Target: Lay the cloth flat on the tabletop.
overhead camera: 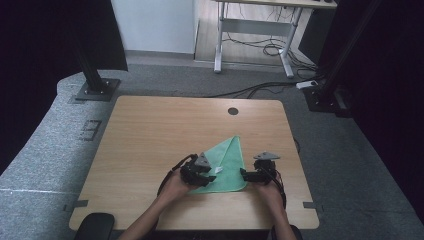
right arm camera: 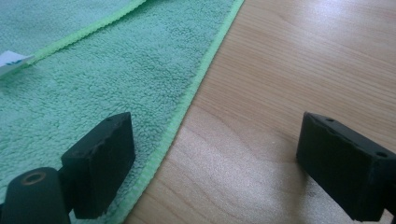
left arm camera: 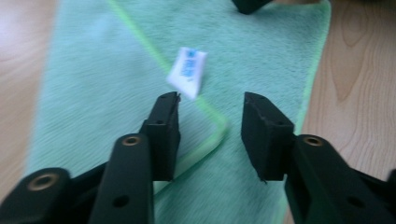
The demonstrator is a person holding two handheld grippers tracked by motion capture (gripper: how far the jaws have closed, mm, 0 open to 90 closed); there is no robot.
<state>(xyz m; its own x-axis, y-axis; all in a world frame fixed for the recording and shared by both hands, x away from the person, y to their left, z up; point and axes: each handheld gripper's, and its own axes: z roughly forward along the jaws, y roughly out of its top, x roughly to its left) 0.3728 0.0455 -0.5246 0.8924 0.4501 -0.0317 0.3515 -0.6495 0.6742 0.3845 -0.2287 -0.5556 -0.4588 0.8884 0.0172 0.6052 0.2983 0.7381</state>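
Left gripper [left arm camera: 210,109]: jaws partly apart, nothing clamped; the folded corner of the green cloth [overhead camera: 225,165] lies between and just under them, its white label [left arm camera: 187,72] just ahead, though blur hides any touch. Cloth lies on the worktop [overhead camera: 150,135], long axis running away to a far point. Right gripper [right arm camera: 215,154]: jaws wide apart, astride the cloth's right hem.

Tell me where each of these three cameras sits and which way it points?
High view: above the person's side, looking forward and down on the table; forearms, left gripper, right gripper.
Left gripper view: rides that gripper, facing the green cloth and white tag; jaws apart.
Right gripper view: faces the cloth's edge; jaws wide.
Shared: cloth, tag.
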